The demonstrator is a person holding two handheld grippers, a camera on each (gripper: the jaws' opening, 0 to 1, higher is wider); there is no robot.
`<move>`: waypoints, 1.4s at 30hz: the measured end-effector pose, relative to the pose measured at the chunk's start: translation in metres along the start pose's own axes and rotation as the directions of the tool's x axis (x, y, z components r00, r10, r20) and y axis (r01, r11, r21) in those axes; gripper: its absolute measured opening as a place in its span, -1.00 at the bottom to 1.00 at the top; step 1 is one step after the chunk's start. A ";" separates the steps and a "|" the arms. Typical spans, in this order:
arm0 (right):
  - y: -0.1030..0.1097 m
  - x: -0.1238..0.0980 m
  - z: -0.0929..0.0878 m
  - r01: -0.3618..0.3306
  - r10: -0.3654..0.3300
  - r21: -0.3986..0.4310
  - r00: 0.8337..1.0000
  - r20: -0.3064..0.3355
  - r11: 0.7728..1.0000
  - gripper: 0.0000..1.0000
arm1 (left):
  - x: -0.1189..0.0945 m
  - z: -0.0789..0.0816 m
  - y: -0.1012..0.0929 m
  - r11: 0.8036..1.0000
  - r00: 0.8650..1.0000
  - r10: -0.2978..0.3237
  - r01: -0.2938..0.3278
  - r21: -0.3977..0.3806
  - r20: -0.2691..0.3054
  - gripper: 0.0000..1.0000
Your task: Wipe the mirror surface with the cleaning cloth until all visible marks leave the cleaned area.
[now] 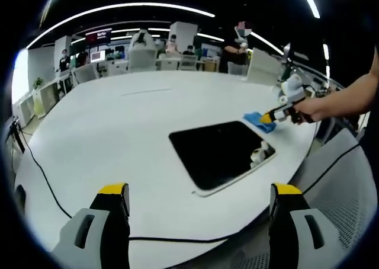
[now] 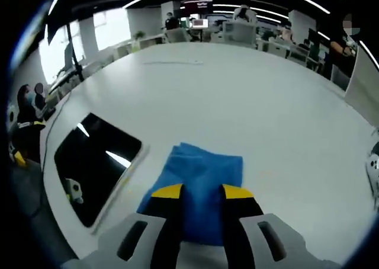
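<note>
Blue cloth (image 2: pixel 201 180) laid flat on white table (image 2: pixel 249 103), just beside dark mirror (image 2: pixel 95 162), right gripper (image 2: pixel 204 192) jaws set narrow over cloth, grip not discernible, left gripper (image 1: pixel 201 192) held wide apart before mirror.

grey tool (image 1: pixel 199 201), yellow-tipped black fingers (image 1: pixel 112 199).

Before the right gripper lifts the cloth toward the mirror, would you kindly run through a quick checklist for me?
1. Folded blue cleaning cloth lies flat on the white table: ok.
2. Right gripper over the cloth, jaws astride its near part: ok.
3. Jaws clamped on cloth: cannot tell.
4. Dark rectangular mirror lies flat beside the cloth, unobstructed: ok.
5. Left gripper open, clear of mirror: ok.
6. Marks on mirror: cannot tell.
</note>
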State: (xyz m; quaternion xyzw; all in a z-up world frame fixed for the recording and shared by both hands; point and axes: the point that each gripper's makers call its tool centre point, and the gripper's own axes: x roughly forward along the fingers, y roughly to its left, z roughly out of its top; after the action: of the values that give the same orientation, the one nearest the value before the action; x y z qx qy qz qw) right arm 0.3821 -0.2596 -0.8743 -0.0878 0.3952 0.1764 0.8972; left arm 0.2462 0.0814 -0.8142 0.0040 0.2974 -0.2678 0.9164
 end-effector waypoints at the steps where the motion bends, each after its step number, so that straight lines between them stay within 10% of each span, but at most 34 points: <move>1: 0.000 0.000 0.000 0.001 -0.001 0.007 1.000 -0.003 1.000 -0.65 | 0.000 -0.001 0.000 1.000 1.000 -0.004 0.004 0.001 -0.003 0.98; 5: 0.012 0.001 -0.001 -0.008 0.007 -0.048 1.000 -0.020 0.999 -0.96 | 0.001 -0.001 -0.001 1.000 1.000 -0.011 0.011 -0.004 -0.002 0.98; 12: 0.012 -0.004 -0.006 0.003 0.005 0.121 0.998 -0.067 0.993 -0.98 | 0.000 0.000 -0.002 1.000 1.000 -0.010 0.010 -0.003 0.002 0.98; 42: 0.048 -0.014 0.033 -0.144 0.158 0.352 0.987 -0.012 0.925 -0.99 | -0.001 0.005 0.000 1.000 0.999 -0.002 0.002 0.011 0.035 0.98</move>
State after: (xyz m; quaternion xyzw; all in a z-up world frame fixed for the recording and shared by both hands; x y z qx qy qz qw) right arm 0.3774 -0.2094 -0.8425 0.1004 0.4438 0.1700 0.8741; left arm 0.2486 0.0809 -0.8093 0.0042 0.2798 -0.2704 0.9212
